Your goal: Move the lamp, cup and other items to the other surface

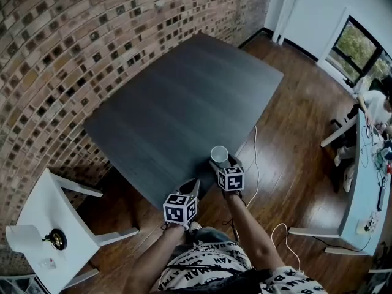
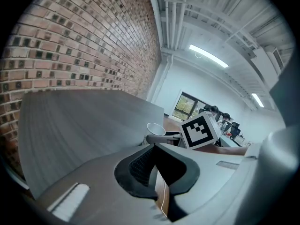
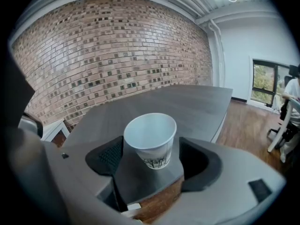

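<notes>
Right gripper (image 3: pixel 153 159) jaws spread, flanking the white cup (image 3: pixel 151 137) on the dark table's (image 1: pixel 177 97) near corner. Left gripper (image 2: pixel 157 168) clenched, empty, just beside. Lamp (image 1: pixel 23 237) on white side table (image 1: pixel 43 198), well apart.

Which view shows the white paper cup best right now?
Right gripper view: the white paper cup stands close and whole inside the right tool. Head view shows it small from above; left gripper view, only its rim.
</notes>
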